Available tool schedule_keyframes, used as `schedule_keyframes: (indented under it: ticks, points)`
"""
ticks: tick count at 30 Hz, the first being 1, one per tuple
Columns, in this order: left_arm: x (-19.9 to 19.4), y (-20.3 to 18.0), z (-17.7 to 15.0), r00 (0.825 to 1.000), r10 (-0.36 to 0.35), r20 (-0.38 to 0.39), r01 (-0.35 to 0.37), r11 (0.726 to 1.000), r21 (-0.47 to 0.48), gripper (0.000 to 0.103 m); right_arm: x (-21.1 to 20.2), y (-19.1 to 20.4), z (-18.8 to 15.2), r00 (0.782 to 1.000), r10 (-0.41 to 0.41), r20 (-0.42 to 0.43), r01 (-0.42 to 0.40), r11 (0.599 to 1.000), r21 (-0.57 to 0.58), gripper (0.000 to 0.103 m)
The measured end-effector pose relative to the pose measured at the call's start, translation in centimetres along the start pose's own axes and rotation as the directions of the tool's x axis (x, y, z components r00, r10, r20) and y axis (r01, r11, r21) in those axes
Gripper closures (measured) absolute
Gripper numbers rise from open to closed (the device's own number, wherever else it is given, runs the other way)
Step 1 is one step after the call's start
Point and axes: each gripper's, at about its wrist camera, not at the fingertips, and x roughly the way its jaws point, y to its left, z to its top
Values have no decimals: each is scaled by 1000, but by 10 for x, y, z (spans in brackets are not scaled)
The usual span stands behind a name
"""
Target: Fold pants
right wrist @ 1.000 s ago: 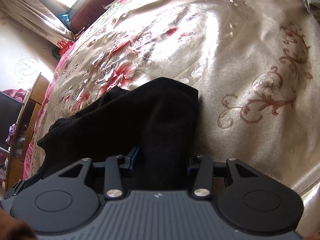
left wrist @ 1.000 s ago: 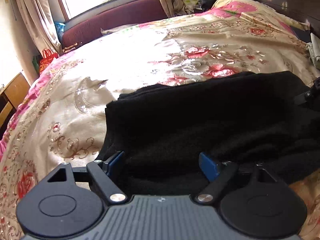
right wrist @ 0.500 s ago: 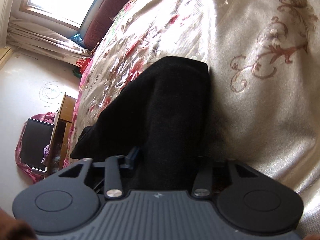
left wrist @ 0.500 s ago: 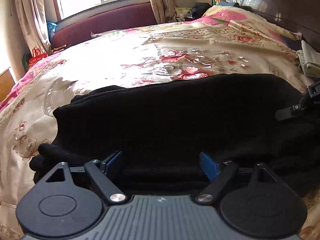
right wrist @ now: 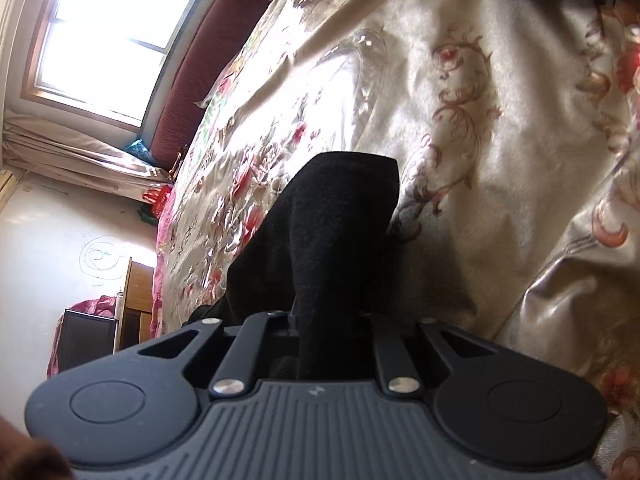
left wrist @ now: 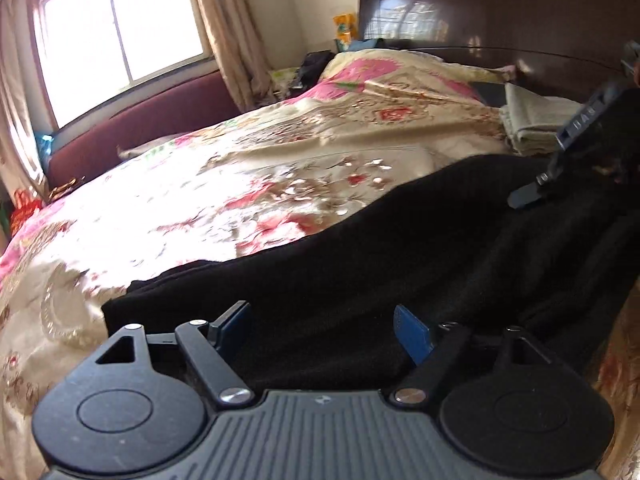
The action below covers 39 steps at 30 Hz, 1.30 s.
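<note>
Black pants (left wrist: pixel 400 264) lie across the bed (left wrist: pixel 240 184), and the right gripper (right wrist: pixel 320 320), half spread a second ago, is closing onto their end while the left gripper (left wrist: pixel 320 320), wide, narrows slightly astride the cloth, so a fold seems imminent.

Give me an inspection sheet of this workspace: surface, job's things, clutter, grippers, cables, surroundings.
Surface: bed with floral satin bedspread, sunlit and wrinkled.
Job's things: black pants spread across the bedspread, one end lifted off it.
Clutter: folded pale cloth near the headboard; dark items and an orange packet beside the bed.
Grippers: left gripper wide apart over the pants, jaws closing, pads not pressing; right gripper closing on a bunched fold of pants between its fingers.
Cables: nothing seen.
Surroundings: window, curtains, maroon bench, wooden furniture.
</note>
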Motion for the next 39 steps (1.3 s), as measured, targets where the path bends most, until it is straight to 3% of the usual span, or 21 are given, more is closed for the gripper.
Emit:
schedule_keyframes:
  ticks: [3,7,10,12,17,23,30,33,37,39]
  points:
    - [9,-7,7,999,-28,17,27,999,38,15,-5,27,1,999,-43,12,44,996,-77,91]
    - [10,19,25,996,23,86,-14,995,-103,16,-3,67,-2,993,-121,13,122,974,-189,91]
    - [32,31,19,994,107,-1,-107,985,-135,21,-3,84,-6,989,-146,18,147,970,-194,91]
    - [54,29,6,996,47,-80,-56,992,-112,23,-6,97,-12,990,-143,19,143,963,-226,91]
    - [59,7,-3,994,90,-57,-89,996,20,23,21,165,-40,987,-158,-19,140,918,-372,88]
    - [43,42,-8,997,-13,-73,4,993,-116,22,78,214,-66,974,-224,-29,184,861,-474,85]
    - [12,86,-19,995,-38,-90,15,970,-242,21,139,246,-110,939,-341,-48,254,777,-576,72]
    - [-3,96,-30,996,-62,-70,40,958,-283,21,157,256,-128,922,-379,-75,254,741,-621,53]
    - [-28,106,-46,997,-77,-2,72,943,-325,20,171,259,-135,932,-327,-154,186,799,-572,50]
    - [-36,111,-52,996,-85,13,84,932,-354,20,176,263,-137,933,-316,-171,171,808,-564,49]
